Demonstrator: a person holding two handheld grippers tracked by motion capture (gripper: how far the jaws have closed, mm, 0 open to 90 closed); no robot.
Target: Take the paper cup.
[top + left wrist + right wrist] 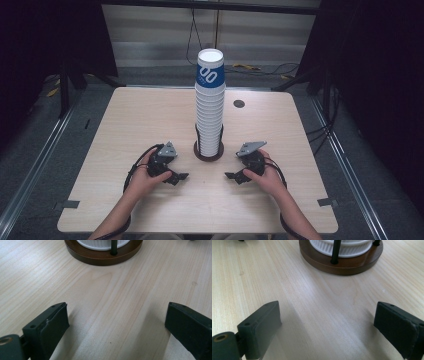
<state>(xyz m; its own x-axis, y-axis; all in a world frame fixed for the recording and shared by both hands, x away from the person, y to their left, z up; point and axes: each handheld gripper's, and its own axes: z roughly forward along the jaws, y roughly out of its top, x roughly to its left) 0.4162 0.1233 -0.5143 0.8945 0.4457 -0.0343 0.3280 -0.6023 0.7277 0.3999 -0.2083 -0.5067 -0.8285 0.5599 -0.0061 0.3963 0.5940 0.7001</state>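
Blue top cup — white "00" — on ribbed cup stack.

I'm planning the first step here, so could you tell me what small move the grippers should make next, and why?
Probably raise the right gripper toward the top cup of the cup stack. Both it and the left gripper rest open and empty on the table, either side of the brown holder base, so nothing has been gripped yet.
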